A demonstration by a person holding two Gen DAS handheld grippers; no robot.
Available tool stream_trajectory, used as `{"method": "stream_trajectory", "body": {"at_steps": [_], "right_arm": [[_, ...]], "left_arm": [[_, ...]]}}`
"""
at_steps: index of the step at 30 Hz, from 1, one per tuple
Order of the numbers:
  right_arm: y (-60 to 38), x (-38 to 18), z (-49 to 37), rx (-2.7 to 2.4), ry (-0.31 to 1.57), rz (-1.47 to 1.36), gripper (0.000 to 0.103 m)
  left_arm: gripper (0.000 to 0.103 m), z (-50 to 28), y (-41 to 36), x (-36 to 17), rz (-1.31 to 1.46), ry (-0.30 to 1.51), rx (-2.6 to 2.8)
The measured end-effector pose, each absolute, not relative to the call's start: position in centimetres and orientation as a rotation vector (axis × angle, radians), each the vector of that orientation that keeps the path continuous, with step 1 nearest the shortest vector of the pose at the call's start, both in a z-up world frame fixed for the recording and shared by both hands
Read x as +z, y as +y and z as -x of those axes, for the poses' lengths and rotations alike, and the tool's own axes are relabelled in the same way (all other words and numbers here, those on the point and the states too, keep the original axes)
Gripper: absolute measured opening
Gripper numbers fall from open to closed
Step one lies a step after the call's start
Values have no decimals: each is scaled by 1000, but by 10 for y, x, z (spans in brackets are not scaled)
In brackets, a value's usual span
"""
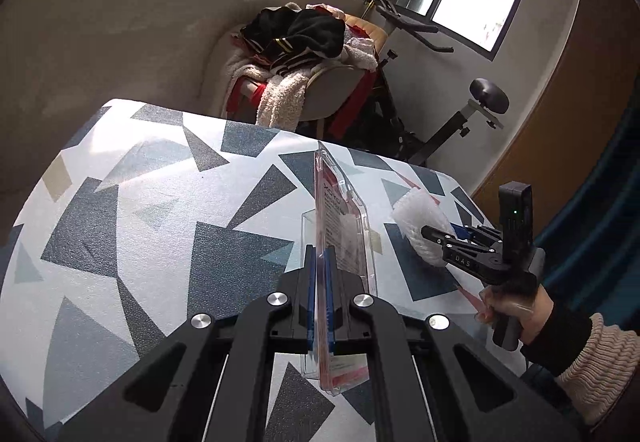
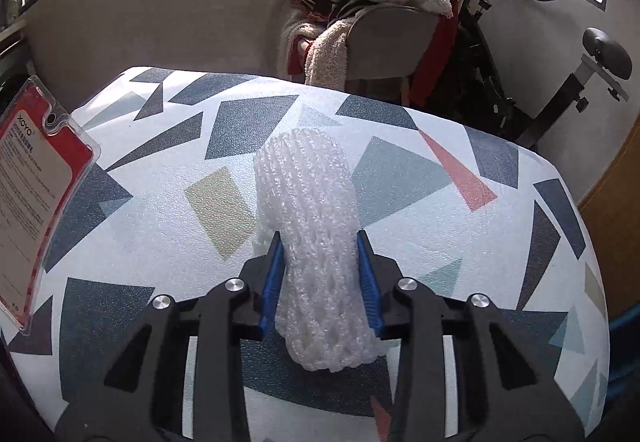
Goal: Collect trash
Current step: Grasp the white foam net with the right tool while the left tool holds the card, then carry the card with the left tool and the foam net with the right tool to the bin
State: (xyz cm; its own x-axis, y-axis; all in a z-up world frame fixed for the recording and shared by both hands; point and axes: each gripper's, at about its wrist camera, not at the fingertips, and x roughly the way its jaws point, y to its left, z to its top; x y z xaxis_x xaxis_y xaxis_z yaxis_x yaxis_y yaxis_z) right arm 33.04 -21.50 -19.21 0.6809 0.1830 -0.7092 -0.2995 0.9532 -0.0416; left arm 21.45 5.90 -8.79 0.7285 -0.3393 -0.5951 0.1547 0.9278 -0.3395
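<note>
Lifted above the patterned table (image 1: 132, 210), a clear plastic blister pack with a red card (image 1: 344, 226) stands on edge between the blue pads of my left gripper (image 1: 320, 254), which is shut on it. In the right wrist view the same pack (image 2: 36, 178) shows at the left edge. A white foam net sleeve (image 2: 316, 210) lies on the table (image 2: 160, 182) with my right gripper (image 2: 320, 242) shut around its near half, pads pressing both sides. From the left wrist view, the right gripper (image 1: 452, 232) and the sleeve (image 1: 416, 218) are at the table's right side.
A person's hand and knitted cuff (image 1: 560, 334) hold the right gripper. Beyond the table's far edge stand a chair heaped with clothes (image 1: 304, 42) and an exercise bike (image 1: 460, 114). A wooden door (image 1: 560, 130) is at the right, with windows above.
</note>
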Motion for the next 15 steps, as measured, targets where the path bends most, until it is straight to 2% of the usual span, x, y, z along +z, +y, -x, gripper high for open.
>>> {"method": "stream_trajectory", "body": {"at_steps": [8, 15], "right_arm": [[-212, -173, -228, 313, 714, -62, 37], [-218, -156, -165, 311, 687, -117, 37]], "left_arm": [[4, -171, 58, -77, 265, 709, -289], [4, -125, 55, -73, 227, 732, -322]]}}
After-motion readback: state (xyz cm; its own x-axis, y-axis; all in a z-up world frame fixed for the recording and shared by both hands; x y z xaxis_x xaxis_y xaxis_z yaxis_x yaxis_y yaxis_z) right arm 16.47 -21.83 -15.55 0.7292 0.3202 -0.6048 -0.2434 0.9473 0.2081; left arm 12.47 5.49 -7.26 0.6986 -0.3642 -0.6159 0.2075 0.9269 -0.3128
